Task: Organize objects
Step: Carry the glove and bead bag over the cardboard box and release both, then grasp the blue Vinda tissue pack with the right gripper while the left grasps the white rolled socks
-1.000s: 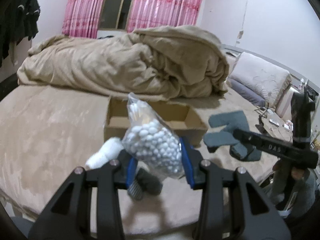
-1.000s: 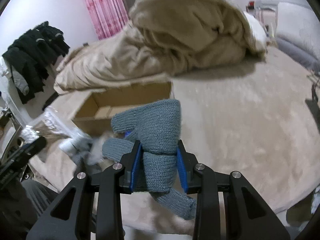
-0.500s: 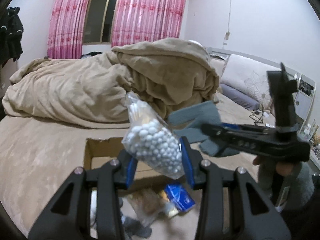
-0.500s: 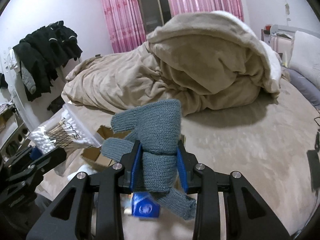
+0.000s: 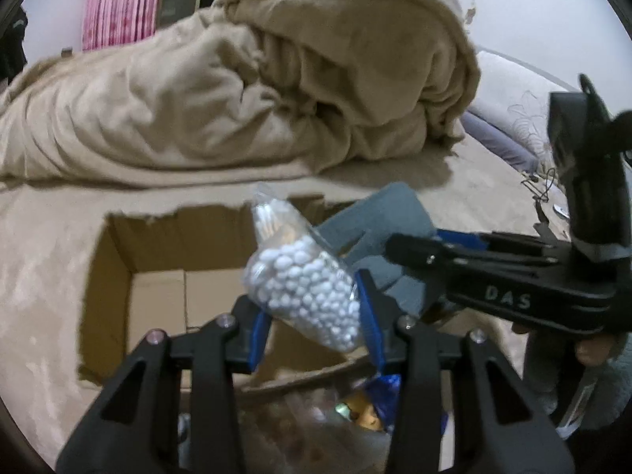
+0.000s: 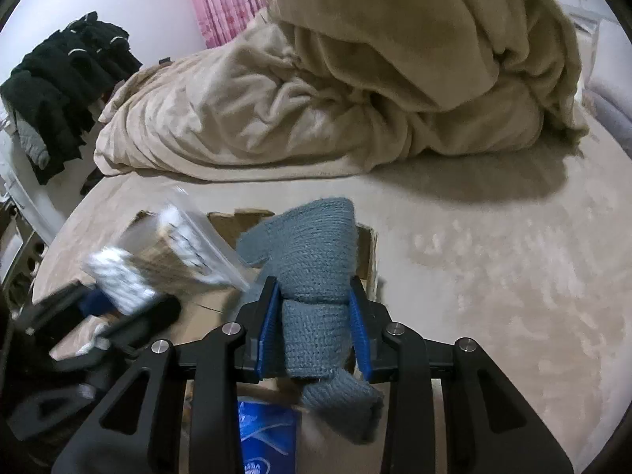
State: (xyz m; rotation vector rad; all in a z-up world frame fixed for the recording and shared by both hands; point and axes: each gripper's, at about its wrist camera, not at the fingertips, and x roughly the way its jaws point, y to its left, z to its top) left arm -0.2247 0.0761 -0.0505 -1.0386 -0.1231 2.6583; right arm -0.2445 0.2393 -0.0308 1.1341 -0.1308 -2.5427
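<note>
Right now my left gripper (image 5: pixel 312 316) has its jaws clamped on one bag (image 5: pixel 304 288) of cotton swabs, held above the open box (image 5: pixel 158 300). My right gripper (image 6: pixel 314 335) has its jaws clamped on one grey knit glove (image 6: pixel 316 284), also over the box on the bed (image 6: pixel 493 276). I judge the task partway: both items are poised to drop, the box floor looks bare, and one blue packet (image 6: pixel 264 438) lies below, outside it. One heaped blanket (image 5: pixel 237 79) sits behind.

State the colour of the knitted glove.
Grey-blue knitted glove, clearest in the right wrist view.
</note>
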